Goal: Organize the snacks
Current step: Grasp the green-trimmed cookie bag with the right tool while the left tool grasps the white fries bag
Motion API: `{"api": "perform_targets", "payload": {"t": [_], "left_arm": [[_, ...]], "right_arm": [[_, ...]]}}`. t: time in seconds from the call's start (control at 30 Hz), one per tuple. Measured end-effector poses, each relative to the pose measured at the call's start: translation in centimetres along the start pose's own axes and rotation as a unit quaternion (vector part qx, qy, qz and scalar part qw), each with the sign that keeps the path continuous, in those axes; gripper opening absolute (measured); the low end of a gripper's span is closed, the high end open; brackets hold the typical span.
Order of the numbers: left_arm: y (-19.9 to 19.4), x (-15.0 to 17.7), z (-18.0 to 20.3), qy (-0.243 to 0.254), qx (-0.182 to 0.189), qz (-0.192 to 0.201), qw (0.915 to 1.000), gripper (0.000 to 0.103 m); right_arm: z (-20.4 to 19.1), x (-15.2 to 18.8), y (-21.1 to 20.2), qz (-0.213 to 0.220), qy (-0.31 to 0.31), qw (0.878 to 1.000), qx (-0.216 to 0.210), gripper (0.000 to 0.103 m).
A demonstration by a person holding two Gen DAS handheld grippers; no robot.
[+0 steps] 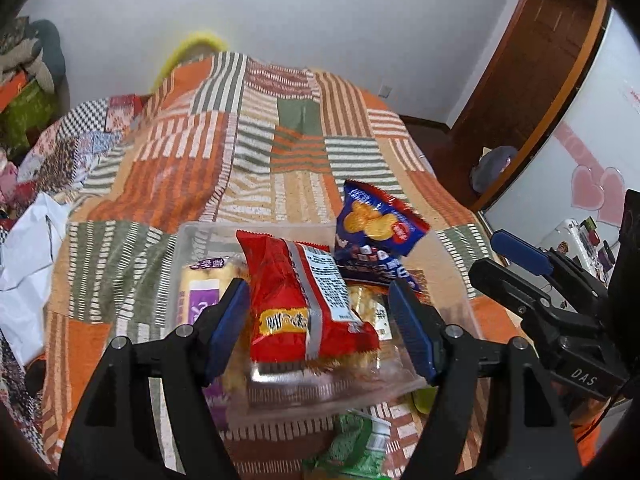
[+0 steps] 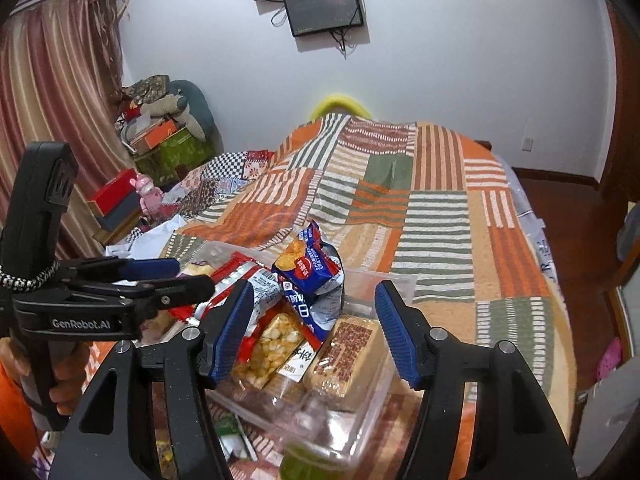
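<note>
A clear plastic bin (image 1: 452, 280) sits on the striped bed cover (image 1: 240, 152) with several snack packets in it. In the left wrist view my left gripper (image 1: 320, 324) is open above the bin, and a red packet (image 1: 304, 300) lies between its fingers without touching the pads. A blue biscuit packet (image 1: 376, 224) leans on the pile behind it, and a purple-labelled packet (image 1: 204, 284) lies at the left. My right gripper (image 2: 314, 330) is open over a popcorn-bar packet (image 2: 268, 348) and a brown-labelled packet (image 2: 344, 348). The blue biscuit packet (image 2: 308, 268) sits just beyond its fingertips.
A green packet (image 1: 356, 452) lies on the bed in front of the bin. A white plastic bag (image 1: 24, 264) is at the left edge. Boxes (image 2: 120, 196) and clutter stand beside the bed by the curtain. A person's hand (image 2: 68, 380) holds the left gripper (image 2: 192, 274).
</note>
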State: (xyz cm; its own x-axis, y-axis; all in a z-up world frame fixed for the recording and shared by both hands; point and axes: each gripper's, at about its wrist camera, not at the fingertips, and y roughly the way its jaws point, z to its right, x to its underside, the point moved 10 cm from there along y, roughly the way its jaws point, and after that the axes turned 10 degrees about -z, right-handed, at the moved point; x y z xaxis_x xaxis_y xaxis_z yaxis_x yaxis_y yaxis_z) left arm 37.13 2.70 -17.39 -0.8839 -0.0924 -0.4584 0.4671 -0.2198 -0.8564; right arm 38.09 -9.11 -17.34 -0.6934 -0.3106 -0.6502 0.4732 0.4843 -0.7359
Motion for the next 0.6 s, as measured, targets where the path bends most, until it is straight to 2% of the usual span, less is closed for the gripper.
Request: {"api": "perform_targets", "payload": {"t": [0.17, 0.33, 0.6], "left_arm": [[-2.4, 1.3, 0.5, 0.011, -0.008, 0.016, 0.9998, 0.078], [-4.1, 4.1, 0.9, 0.022, -0.013, 0.013, 0.9996, 0.082], [-5.7, 9.0, 0.6, 0.034, -0.032, 0.008, 0.9989, 0.082]], "right_arm": [[-0.2, 0.8, -1.9, 0.01, -0.002, 1.0, 0.003, 0.061], [-0.4, 2.2, -3.4, 0.012, -0.001, 1.0, 0.002, 0.061], [-1.8, 6.0, -5.0, 0.001, 0.004, 1.0, -0.015, 0.062]]}}
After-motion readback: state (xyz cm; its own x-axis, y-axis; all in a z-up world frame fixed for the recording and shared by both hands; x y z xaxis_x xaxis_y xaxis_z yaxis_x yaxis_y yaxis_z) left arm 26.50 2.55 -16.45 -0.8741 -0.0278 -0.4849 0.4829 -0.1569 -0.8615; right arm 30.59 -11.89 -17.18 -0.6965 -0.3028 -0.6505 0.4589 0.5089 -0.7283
